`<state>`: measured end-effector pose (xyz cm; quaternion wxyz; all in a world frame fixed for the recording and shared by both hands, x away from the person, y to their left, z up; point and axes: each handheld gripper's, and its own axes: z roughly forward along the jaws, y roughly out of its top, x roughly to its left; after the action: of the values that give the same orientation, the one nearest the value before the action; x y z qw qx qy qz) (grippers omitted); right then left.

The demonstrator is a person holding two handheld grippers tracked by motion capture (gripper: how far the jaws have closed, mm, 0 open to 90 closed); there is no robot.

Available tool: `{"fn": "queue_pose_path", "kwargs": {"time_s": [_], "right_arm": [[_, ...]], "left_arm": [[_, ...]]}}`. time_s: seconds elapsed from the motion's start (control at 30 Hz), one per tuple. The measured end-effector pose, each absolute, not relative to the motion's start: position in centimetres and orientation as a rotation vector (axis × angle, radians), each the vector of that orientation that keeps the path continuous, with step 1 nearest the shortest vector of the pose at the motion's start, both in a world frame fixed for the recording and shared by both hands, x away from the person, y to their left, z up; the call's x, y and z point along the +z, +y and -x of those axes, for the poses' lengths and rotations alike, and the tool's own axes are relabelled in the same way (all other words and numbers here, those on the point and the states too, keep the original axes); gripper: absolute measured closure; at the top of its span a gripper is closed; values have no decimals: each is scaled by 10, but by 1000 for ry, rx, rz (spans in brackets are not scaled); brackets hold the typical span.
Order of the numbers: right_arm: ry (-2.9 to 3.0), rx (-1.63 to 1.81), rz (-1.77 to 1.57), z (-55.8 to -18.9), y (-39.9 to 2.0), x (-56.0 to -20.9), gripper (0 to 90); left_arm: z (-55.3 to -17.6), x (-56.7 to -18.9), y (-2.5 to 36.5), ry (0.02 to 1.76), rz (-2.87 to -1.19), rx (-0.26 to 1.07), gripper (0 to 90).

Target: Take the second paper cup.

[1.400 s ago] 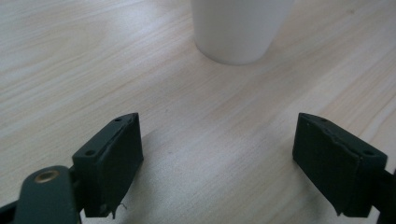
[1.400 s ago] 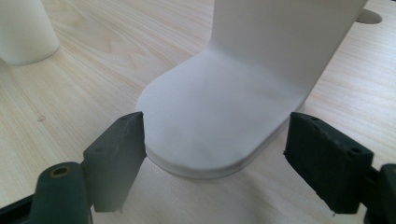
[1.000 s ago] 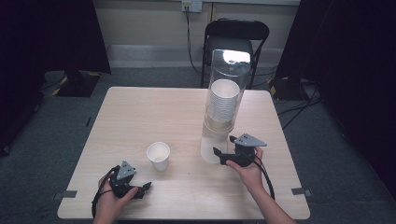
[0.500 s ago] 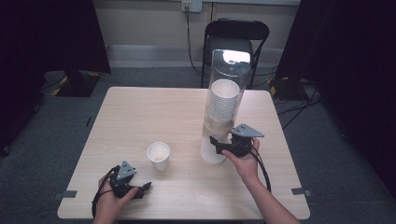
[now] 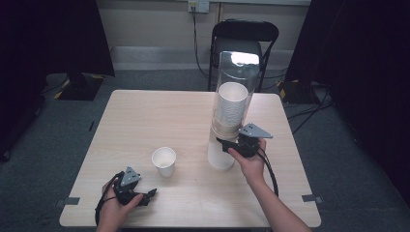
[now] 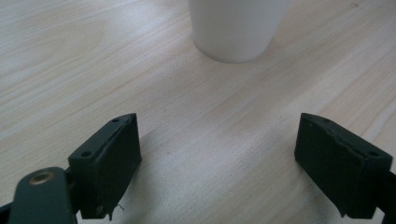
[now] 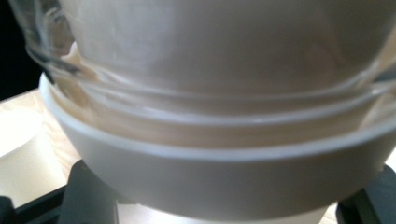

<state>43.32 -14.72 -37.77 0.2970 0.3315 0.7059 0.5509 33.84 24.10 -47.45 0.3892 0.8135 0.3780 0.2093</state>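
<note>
Your grippers: black jaws. White paper cup (image 5: 164, 161); white cup stack (image 5: 229, 108) inside clear tube (image 5: 235, 92). Pale woodgrain table (image 5: 145, 121). Grey carpet (image 5: 53, 145).

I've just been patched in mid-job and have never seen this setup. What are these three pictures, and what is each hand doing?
There is no robot arm here: a person at a wooden table holds a hand-held gripper in each hand. The high view looks down from above the person's side. The other two pictures come from cameras riding on the grippers.

On the table stand a clear tube loaded with a stack of paper cups, over a white base, and one loose paper cup.

The right gripper has just been closing: its black fingers sit either side of the white cup rim below the tube. The left gripper rests open near the loose cup, holding nothing.
</note>
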Motion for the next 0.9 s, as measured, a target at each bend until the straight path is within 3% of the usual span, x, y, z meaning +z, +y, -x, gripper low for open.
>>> {"fn": "queue_pose_path", "kwargs": {"time_s": [0.9], "right_arm": [[1879,1463,-804,-433,-151,-388,350]], "left_arm": [[-338,-475,241,960,-2065,534,138]]}}
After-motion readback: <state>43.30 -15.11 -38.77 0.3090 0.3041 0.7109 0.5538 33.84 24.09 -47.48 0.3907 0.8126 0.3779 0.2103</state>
